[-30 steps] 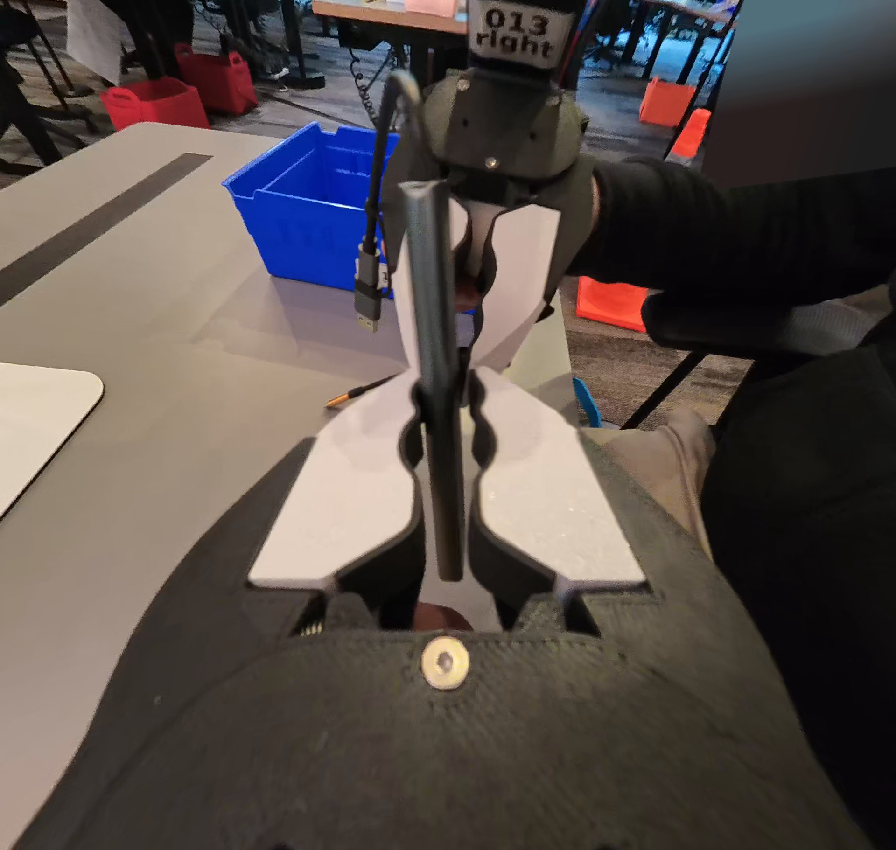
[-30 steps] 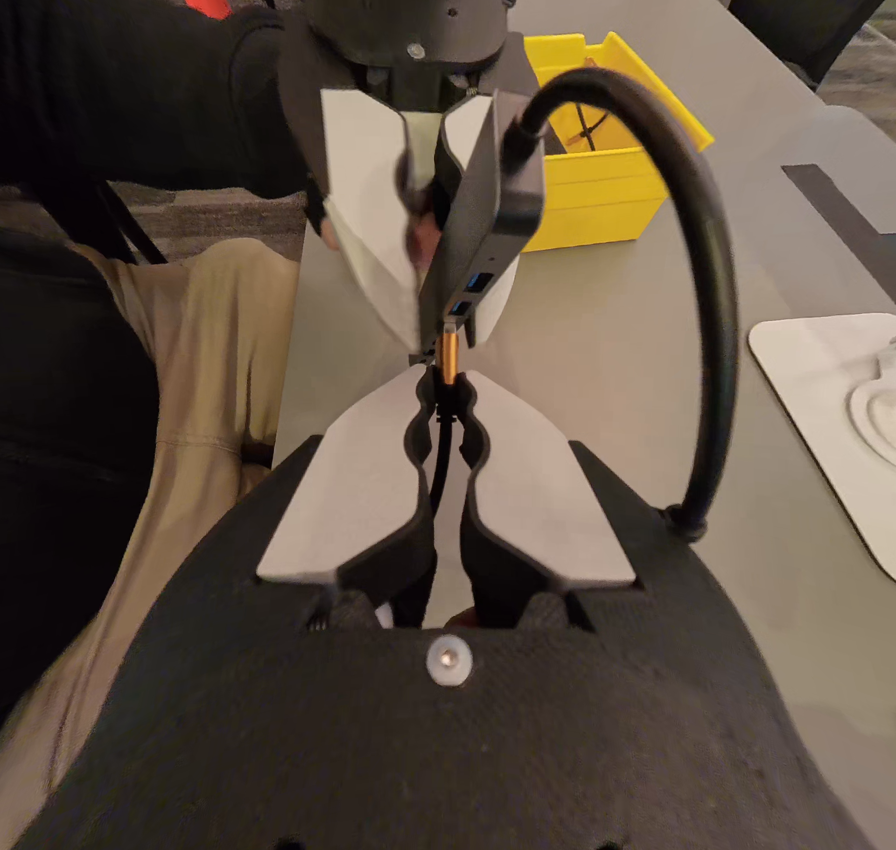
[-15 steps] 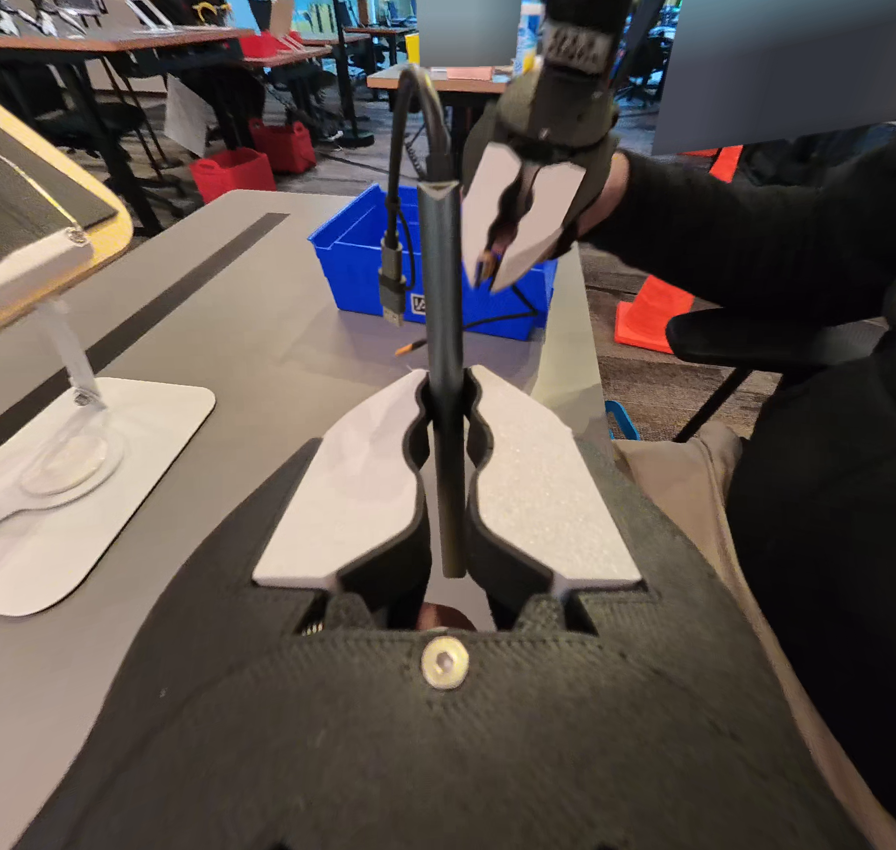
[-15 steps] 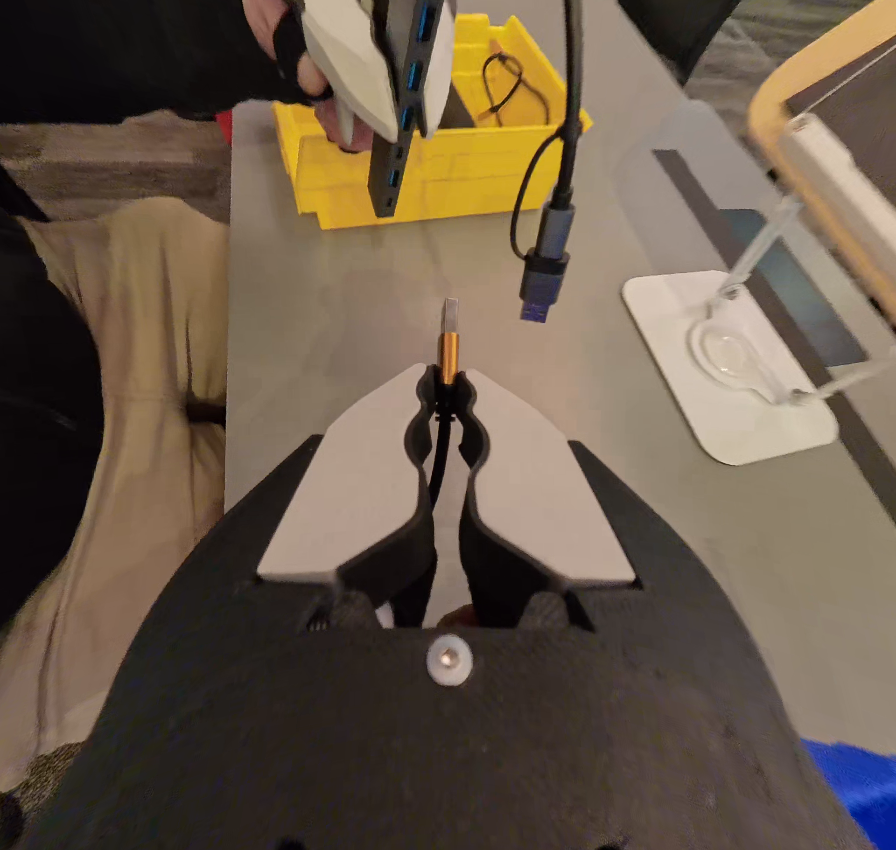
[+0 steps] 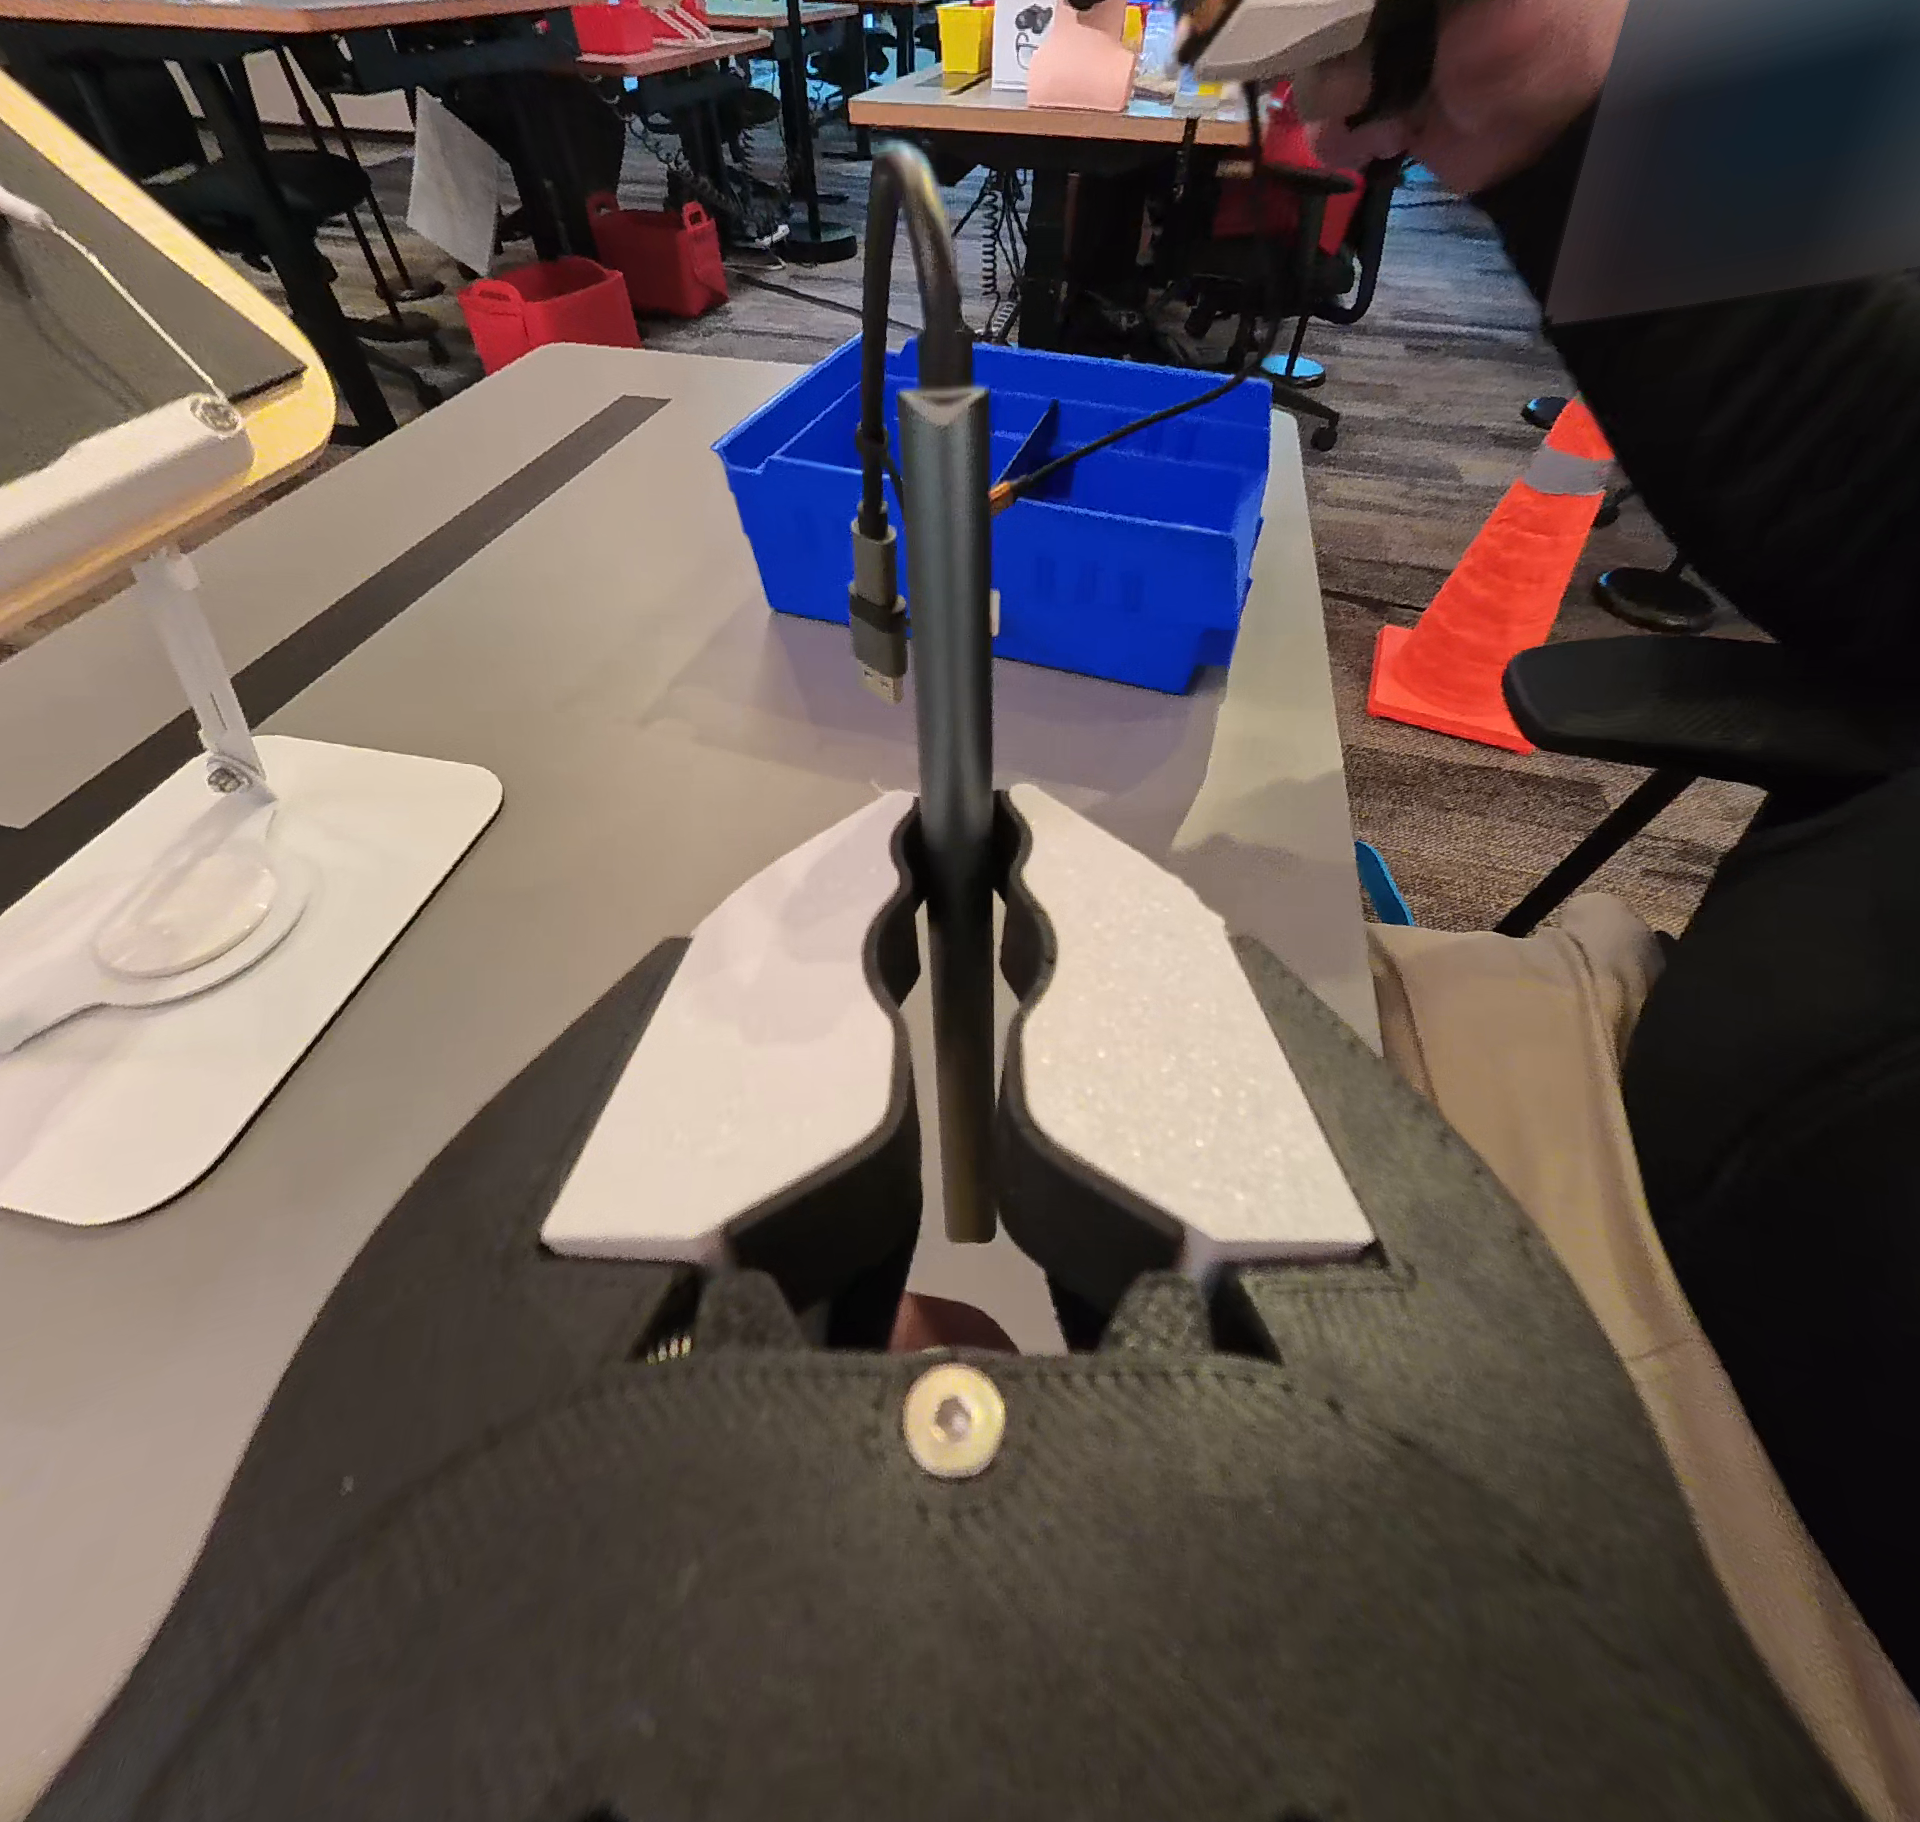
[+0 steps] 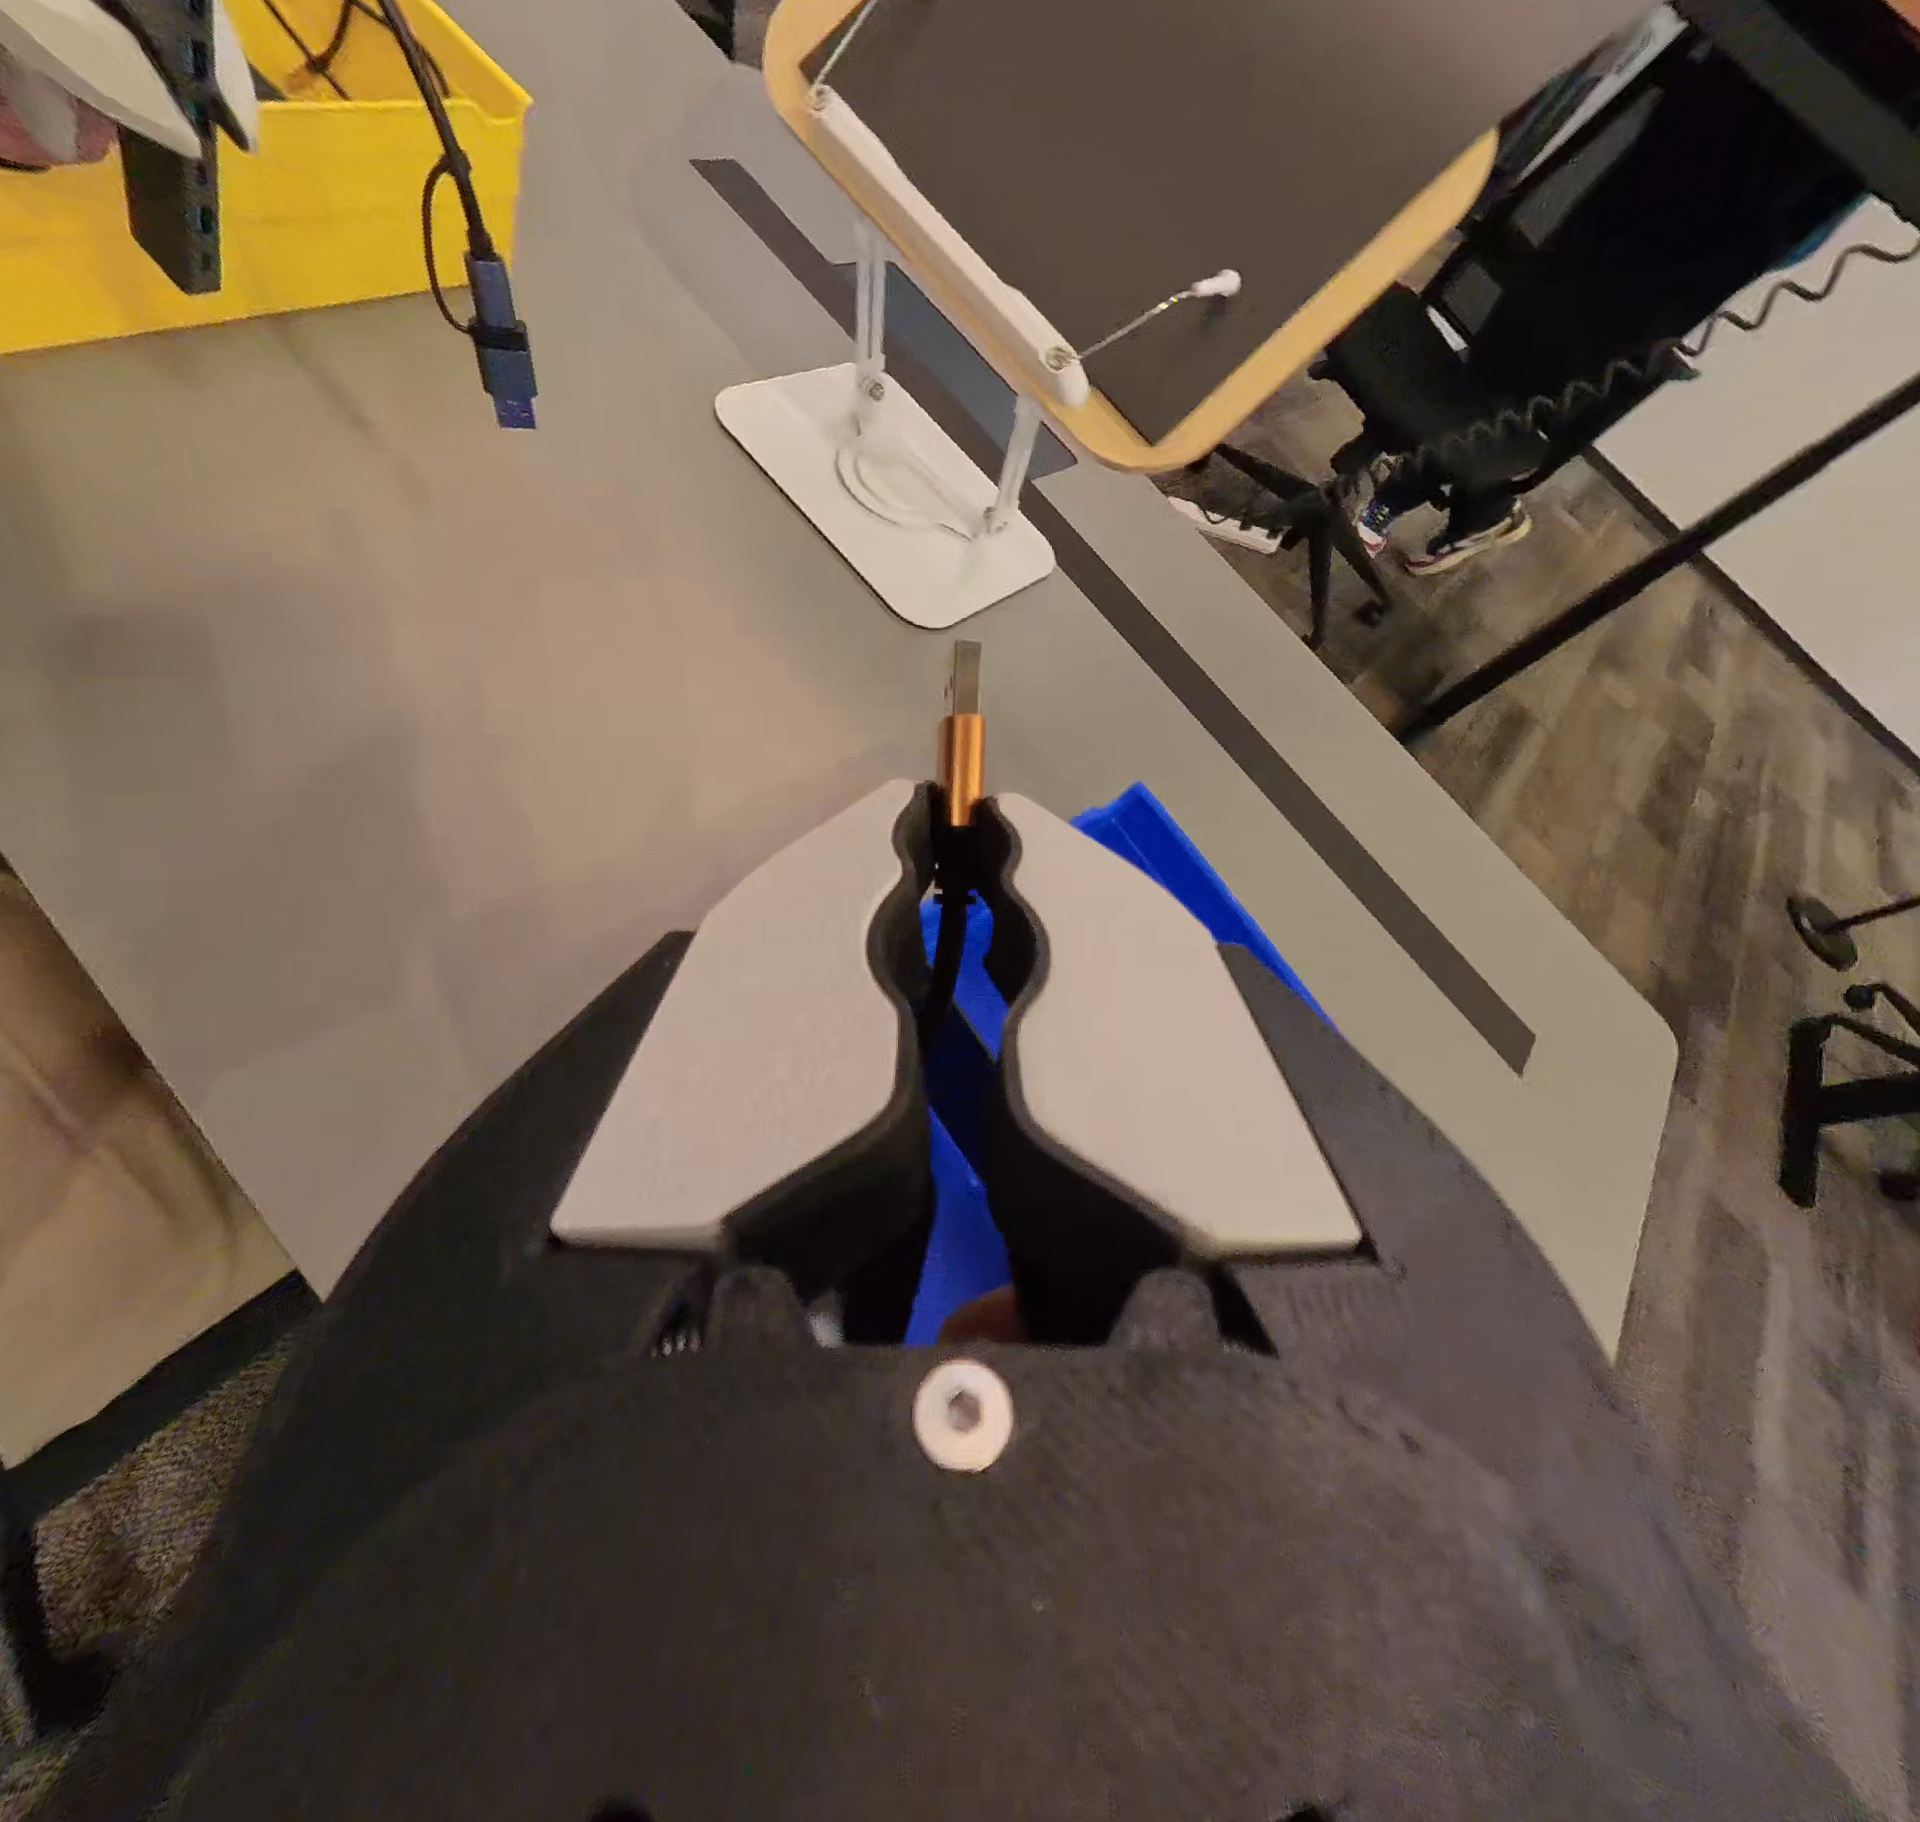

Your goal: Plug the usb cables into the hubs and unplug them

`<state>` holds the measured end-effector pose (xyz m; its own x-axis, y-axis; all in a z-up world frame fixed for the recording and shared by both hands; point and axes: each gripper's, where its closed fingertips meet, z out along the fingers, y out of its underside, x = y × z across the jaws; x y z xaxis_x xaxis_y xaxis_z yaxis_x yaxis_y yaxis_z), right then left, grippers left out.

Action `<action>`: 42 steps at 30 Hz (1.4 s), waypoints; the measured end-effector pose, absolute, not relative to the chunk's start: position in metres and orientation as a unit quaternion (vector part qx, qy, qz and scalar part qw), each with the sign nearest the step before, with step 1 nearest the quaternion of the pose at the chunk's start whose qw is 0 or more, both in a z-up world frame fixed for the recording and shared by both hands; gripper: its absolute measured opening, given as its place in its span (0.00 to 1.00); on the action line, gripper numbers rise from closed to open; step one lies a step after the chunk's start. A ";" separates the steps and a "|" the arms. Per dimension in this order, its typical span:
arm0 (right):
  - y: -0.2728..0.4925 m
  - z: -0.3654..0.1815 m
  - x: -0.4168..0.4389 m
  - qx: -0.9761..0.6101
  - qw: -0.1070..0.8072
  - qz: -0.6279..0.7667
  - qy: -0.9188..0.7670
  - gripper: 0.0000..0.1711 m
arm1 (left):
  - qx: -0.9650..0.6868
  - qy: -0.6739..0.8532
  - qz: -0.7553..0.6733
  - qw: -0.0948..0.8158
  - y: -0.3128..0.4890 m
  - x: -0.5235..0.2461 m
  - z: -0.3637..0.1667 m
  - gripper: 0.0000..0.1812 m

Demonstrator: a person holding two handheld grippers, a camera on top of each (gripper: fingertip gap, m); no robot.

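Right gripper (image 6: pixel 958 816) pinches the stiff orange-collared USB plug (image 6: pixel 960 770) by its collar, limp black cable trailing, while left gripper (image 5: pixel 958 837) clamps the rigid grey hub (image 5: pixel 948 629) at twelve o'clock.

Grey table (image 5: pixel 436 567) with dark strip along it. Blue bin (image 5: pixel 1132 567) at far edge; yellow bin (image 6: pixel 312 203) at opposite end. White stand (image 6: pixel 883 484) holds tilted, wood-rimmed dark panel (image 6: pixel 1195 110). Orange cone (image 5: pixel 1496 588) on floor beside table.
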<state>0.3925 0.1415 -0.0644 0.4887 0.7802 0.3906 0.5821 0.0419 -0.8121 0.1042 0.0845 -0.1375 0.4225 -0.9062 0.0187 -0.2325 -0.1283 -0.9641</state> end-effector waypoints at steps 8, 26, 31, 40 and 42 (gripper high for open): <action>0.141 -0.064 0.439 -0.709 0.534 0.082 -0.453 0.04 | -0.678 0.420 -0.337 0.501 0.087 0.107 -0.144 0.06; 0.162 -0.101 0.395 -0.686 0.526 0.086 -0.495 0.04 | -0.684 0.425 -0.336 0.488 0.087 0.112 -0.155 0.06; 0.178 -0.173 0.397 -0.735 0.475 0.105 -0.472 0.04 | -0.685 0.423 -0.336 0.490 0.086 0.110 -0.154 0.06; 0.172 -0.268 0.412 -0.837 0.279 0.106 -0.458 0.18 | -0.690 0.421 -0.339 0.482 0.087 0.115 -0.158 0.06; 0.175 -0.259 0.412 -0.834 0.288 0.079 -0.465 0.25 | -0.692 0.421 -0.339 0.479 0.087 0.117 -0.160 0.06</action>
